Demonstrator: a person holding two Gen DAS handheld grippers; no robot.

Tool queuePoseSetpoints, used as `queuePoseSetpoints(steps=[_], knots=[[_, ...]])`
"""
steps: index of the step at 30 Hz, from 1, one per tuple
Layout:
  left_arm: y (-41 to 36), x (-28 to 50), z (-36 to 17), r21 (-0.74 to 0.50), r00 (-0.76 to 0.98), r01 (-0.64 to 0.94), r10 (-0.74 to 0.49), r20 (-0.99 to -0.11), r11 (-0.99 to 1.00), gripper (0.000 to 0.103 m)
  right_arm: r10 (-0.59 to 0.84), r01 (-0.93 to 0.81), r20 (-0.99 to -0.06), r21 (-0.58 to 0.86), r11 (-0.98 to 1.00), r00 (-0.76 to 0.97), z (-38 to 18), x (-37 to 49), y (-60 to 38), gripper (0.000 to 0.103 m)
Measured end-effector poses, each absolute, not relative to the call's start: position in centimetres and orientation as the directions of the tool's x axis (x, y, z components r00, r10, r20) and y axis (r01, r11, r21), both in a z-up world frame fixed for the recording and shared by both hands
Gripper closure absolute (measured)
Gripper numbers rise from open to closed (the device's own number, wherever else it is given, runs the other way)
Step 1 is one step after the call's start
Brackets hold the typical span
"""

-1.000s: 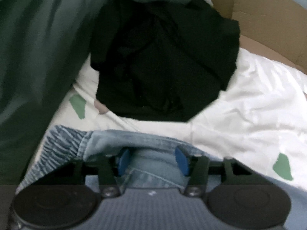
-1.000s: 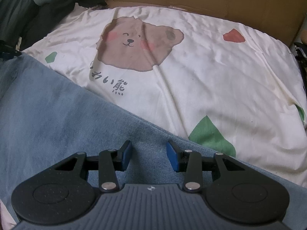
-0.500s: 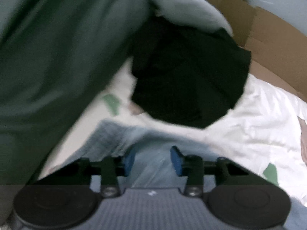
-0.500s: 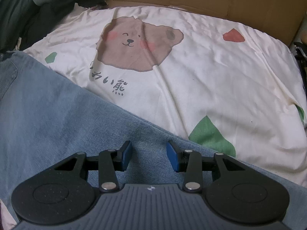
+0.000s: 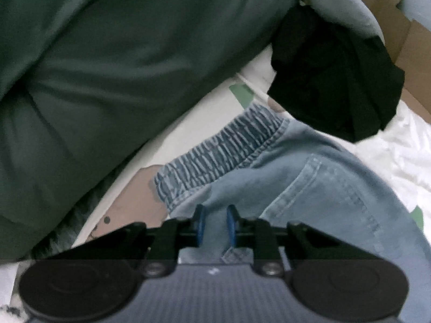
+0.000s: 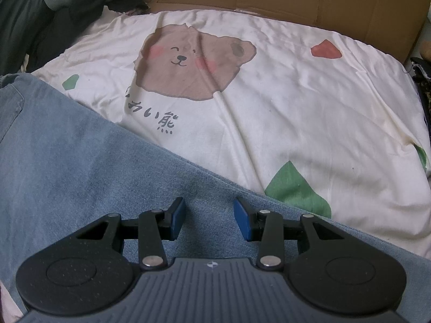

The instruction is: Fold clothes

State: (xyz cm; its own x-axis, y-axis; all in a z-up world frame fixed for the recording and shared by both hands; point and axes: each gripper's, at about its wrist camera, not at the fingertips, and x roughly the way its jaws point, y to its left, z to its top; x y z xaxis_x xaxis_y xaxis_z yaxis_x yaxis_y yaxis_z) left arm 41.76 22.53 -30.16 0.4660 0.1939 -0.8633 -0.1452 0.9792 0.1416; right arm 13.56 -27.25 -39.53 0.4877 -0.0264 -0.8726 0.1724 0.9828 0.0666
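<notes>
- Cream bedsheet [image 6: 296, 102] printed with a brown cartoon bear [image 6: 194, 62], green and red leaf shapes and dark characters covers the work surface, with a wall of brown cardboard [image 6: 296, 0] at its far edge.
- Light-blue denim jeans with a gathered elastic waistband [image 5: 309, 177] lie across the near side of the sheet; in the right wrist view the same denim [image 6: 80, 167] spreads flat from the left edge to under the tool.
- Left gripper [image 5: 215, 228] has its blue pads drawn narrow and closing on a ridge of denim just below the waistband [image 5: 215, 150] — cloth stands between the pads, which look to be pressing on it.
- Right gripper [image 6: 209, 219] sits over the flat leg fabric with its blue pads at a middling gap, pointing down at the denim; nothing is pinched between them.
- Dark green fabric [image 5: 107, 67] fills the upper left of the left wrist view, and a crumpled black garment [image 5: 336, 80] lies on the sheet just beyond the waistband, with a pale grey-blue cloth [image 5: 339, 2] above it.
- Judged from this, the step in hand is securing the waist end of the jeans for a fold.
- Next move likely calls for the right gripper to take its own hold on the leg — then both ends can be carried together without the denim sagging or dragging the black garment.
</notes>
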Motion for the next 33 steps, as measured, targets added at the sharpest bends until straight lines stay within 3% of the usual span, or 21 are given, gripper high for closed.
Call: queuePoseSetpoints(steps=[11, 24, 33], knots=[[24.1, 44.5, -35.0, 0.147, 0.481, -0.125, 0.190, -0.856, 0.981, 0.083, -0.021, 0.160, -0.877, 0.065, 0.985, 0.481, -39.7, 13.7, -27.2, 0.056], [22.9, 40.2, -30.5, 0.106, 0.492, -0.107, 0.145, -0.859, 0.989, 0.083, -0.021, 0.190, -0.873, 0.082, 0.978, 0.486, -39.3, 13.6, -27.4, 0.056], [23.3, 38.0, -32.5, 0.119, 0.427, -0.088, 0.145, -0.893, 0.989, 0.081, -0.048, 0.223, -0.857, 0.080, 0.971, 0.514, -37.1, 12.8, -28.3, 0.056]])
